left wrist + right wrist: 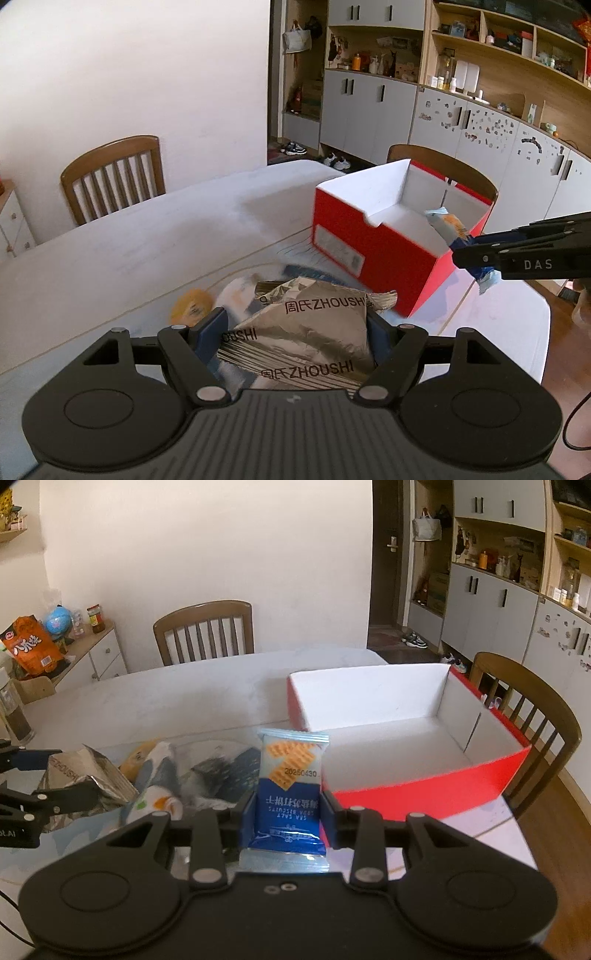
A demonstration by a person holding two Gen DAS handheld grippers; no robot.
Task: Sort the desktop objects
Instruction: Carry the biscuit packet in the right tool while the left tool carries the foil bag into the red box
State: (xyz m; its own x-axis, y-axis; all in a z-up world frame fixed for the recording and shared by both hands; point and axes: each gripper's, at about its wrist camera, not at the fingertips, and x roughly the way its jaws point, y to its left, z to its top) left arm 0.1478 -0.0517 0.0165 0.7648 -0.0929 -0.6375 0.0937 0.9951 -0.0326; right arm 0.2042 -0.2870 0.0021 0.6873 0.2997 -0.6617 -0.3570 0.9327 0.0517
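- At far left of the right wrist view, a sideboard (pixel 92 646) is standing against the wall, carrying an orange snack bag (pixel 31 644) and a small blue globe (pixel 59 622).
- A wooden chair (pixel 205 629) is sitting behind the white table (pixel 166 698).
- The left gripper (pixel 295 332) is clamping a crumpled silver foil packet (pixel 306 332) printed ZHOUSHI, its blue pads pressing in on both sides of it.
- Just beyond that packet, a loose pile of wrappers (pixel 177 771) is lying on the table, including a round orange one (pixel 192 310).
- The right gripper (pixel 288 812) is squeezing a blue and white biscuit packet (pixel 290 786), holding it upright with the printed text upside down.
- In the left wrist view, that packet is hanging above the near right corner of the box.
- The red box (pixel 424 790) with white inside walls is sitting open on the right part of the table, just beside the pile.
- A second chair (pixel 535 709) is standing behind the box, and grey cabinets (pixel 369 107) are lining the wall at far right.
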